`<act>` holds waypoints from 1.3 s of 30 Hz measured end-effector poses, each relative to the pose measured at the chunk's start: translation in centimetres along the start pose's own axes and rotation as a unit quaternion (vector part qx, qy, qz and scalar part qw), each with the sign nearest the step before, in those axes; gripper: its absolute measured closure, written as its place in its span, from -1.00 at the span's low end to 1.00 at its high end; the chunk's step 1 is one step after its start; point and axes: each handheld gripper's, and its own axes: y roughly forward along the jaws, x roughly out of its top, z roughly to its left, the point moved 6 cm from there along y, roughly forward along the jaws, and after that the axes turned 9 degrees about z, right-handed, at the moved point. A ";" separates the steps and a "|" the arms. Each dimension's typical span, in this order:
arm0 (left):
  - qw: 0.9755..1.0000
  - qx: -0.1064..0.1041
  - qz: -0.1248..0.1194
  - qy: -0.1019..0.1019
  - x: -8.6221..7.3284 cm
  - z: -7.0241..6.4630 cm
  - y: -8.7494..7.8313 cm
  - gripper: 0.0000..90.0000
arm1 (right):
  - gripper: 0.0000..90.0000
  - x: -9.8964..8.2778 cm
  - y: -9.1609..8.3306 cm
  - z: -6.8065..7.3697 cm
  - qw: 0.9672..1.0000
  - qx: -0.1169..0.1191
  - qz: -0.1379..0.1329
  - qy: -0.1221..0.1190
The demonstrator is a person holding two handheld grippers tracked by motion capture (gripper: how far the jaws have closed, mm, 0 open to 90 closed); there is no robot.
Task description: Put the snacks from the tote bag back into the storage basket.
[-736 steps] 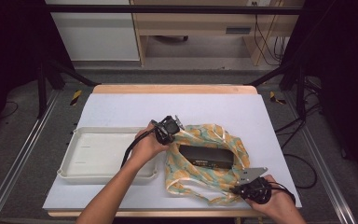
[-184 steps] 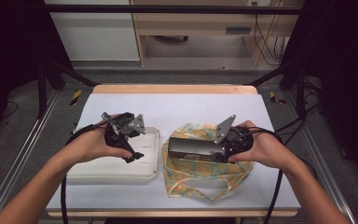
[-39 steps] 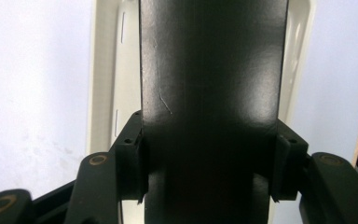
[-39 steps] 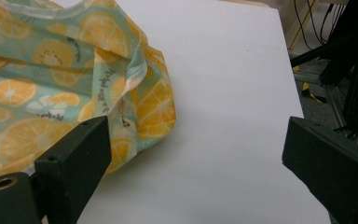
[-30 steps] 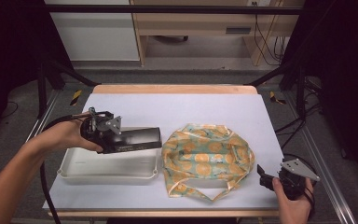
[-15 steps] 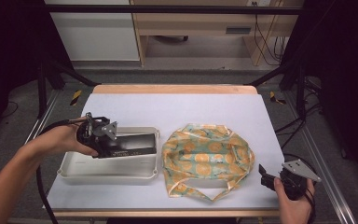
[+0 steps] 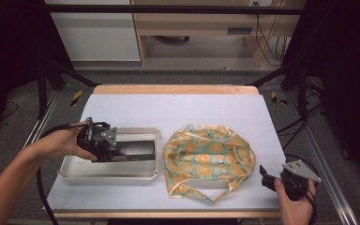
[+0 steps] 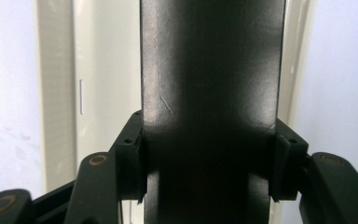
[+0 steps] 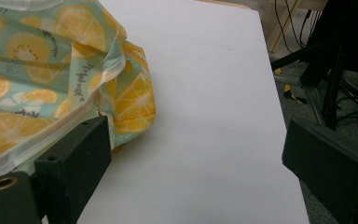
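Note:
A black box (image 7: 133, 150) lies lengthwise in the white tray (image 7: 108, 171) at the left of the table. My left gripper (image 7: 104, 146) is shut on the box's left end; in the left gripper view both pads press the sides of the black box (image 8: 209, 107). A teal cloth bag with an orange-slice print (image 7: 208, 157) lies crumpled in the middle of the table. My right gripper (image 7: 268, 174) stands open near the front right corner, just right of the bag. In the right gripper view its jaws are wide apart over bare table, the bag (image 9: 42, 70) to the left.
The table top (image 7: 183, 108) is a pale mat with a wooden far edge. Black frame poles and cables stand around it, with a metal rail (image 7: 323, 159) along the right side. The bag's strap (image 7: 215, 194) trails toward the front edge.
My left gripper has lowered the black box from above the tray down into it. The right gripper has stayed in place.

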 end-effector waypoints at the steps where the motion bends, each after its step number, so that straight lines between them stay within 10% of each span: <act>1: 1.000 -0.001 0.000 -0.001 0.0 0.0 0.0 -0.04 | -0.81 0.0 0.0 0.0 1.000 0.000 0.000 0.000; 39: 0.999 -0.024 -0.020 0.012 -0.4 -0.6 2.7 -0.04 | -0.81 0.0 0.1 0.3 1.000 0.003 0.003 -0.007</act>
